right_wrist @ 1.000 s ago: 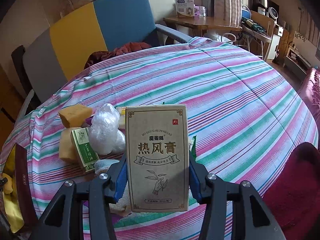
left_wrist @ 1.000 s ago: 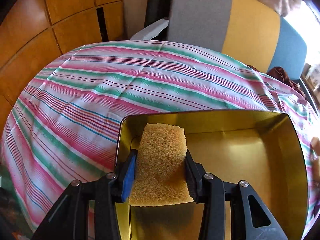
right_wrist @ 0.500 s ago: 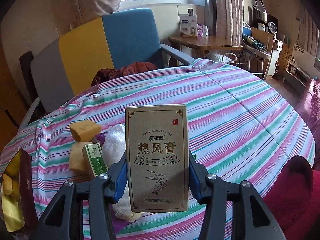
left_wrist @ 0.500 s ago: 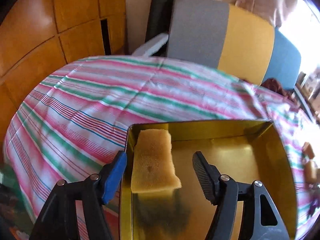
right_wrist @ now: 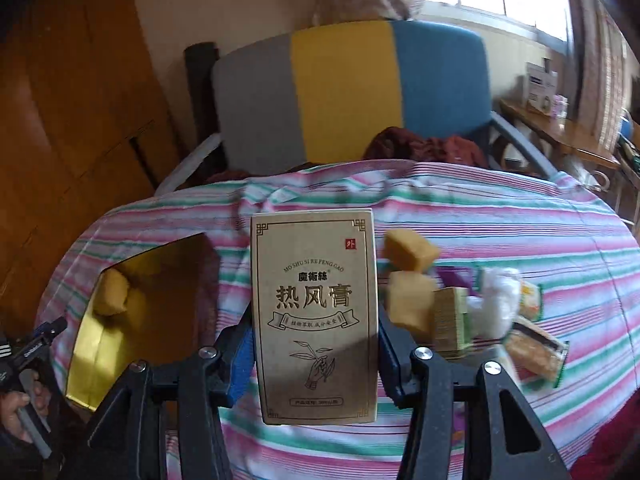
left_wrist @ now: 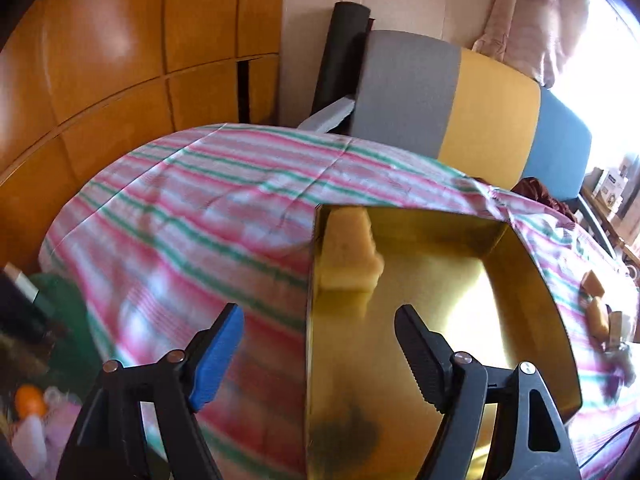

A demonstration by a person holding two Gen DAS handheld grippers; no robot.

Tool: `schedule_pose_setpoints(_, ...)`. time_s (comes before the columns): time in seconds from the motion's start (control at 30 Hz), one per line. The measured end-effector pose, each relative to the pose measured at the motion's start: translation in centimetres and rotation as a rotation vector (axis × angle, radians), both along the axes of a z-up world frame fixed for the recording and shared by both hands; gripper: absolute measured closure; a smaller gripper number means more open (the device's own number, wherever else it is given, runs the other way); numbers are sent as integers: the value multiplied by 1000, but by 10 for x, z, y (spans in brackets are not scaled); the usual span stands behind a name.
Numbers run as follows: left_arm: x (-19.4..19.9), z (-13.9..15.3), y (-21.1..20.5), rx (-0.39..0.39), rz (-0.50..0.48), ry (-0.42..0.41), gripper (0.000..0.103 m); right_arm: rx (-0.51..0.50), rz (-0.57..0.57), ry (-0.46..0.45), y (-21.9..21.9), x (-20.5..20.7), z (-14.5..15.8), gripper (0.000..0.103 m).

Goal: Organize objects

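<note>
Left tongs (left_wrist: 318, 340) opening, nothing between pads, above gold tin (left_wrist: 528, 280) holding yellow sponge (left_wrist: 348, 252). Right tongs (right_wrist: 316, 344) clamped on tan ointment box (right_wrist: 316, 312), upright.

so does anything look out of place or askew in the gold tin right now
Slightly. The sponge in the gold tin leans tilted against the far left corner instead of lying flat. The left gripper is opening, with nothing between its jaws. Nothing looks spilled or damaged.
</note>
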State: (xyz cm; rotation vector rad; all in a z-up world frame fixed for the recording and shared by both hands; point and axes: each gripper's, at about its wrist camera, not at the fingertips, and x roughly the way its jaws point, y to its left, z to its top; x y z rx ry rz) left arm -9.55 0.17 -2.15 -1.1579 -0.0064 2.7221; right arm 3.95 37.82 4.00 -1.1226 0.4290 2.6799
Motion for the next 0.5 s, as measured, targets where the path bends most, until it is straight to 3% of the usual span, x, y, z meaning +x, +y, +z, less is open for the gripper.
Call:
schedule_pose_setpoints(0.27,39,-2,-14,-35,51,29,21,-71,290,-134,-118,-82,-41,51)
schedule_pose_setpoints(0.5,49,3,-23,-60,75,55,21,-105,382,-262,-187,-136,-83,51)
